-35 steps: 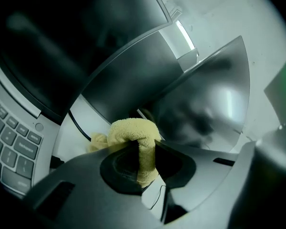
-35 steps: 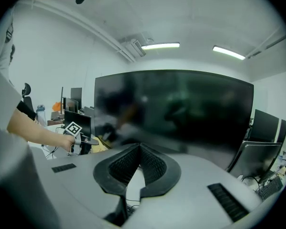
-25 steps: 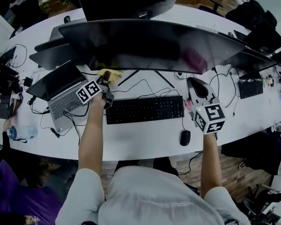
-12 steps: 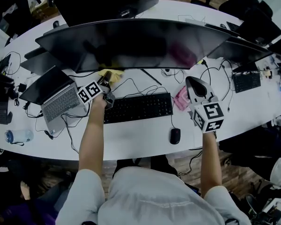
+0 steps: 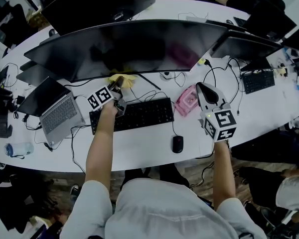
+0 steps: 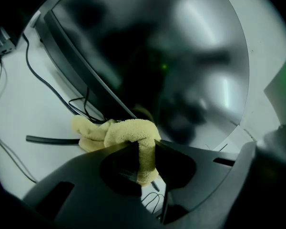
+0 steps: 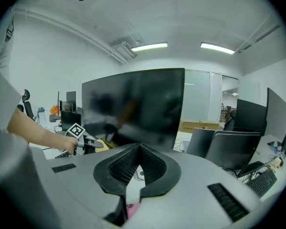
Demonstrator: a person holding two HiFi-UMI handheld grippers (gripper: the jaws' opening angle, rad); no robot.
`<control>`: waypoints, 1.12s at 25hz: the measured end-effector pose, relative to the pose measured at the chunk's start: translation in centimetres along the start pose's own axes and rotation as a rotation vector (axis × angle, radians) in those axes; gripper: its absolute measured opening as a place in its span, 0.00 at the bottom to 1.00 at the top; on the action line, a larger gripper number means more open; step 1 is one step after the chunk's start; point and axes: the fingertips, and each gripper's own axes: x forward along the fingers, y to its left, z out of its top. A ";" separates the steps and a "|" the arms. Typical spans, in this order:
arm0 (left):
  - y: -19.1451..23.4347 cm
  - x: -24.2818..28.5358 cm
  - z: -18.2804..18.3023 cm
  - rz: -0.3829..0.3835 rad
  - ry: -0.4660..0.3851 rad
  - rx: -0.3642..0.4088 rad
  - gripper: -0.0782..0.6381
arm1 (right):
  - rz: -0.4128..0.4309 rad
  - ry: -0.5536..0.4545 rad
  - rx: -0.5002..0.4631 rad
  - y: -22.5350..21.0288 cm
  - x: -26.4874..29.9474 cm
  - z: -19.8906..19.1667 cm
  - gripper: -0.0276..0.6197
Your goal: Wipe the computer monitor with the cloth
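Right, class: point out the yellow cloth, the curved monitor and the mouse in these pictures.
yellow cloth [image 6: 126, 130]: left gripper view, on the bunched fold at the top.
curved monitor [image 5: 134, 46]: head view, middle of the dark screen.
mouse [image 5: 177, 144]: head view, on its back.

The grey right gripper [image 7: 139, 148] has its black ribbed jaws closed on nothing. Beyond it stands a wide, dark, glossy monitor [image 7: 133, 106]. A bare forearm holds the left gripper [image 7: 97, 144] at the monitor's lower edge.
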 end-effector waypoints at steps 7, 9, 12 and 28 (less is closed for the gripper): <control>-3.7 3.6 -3.8 -0.040 0.035 -0.004 0.21 | -0.029 0.017 0.009 -3.9 -2.4 -1.8 0.08; -4.7 4.6 -4.8 -0.049 0.042 0.000 0.21 | -0.037 0.017 0.012 -5.0 -3.1 -2.2 0.08; -6.2 6.0 -6.2 -0.061 0.055 0.000 0.21 | -0.044 0.017 0.013 -6.6 -4.0 -2.7 0.08; -13.7 13.2 -13.9 -0.137 0.108 0.005 0.21 | -0.047 0.009 0.010 -14.2 -7.0 -5.2 0.08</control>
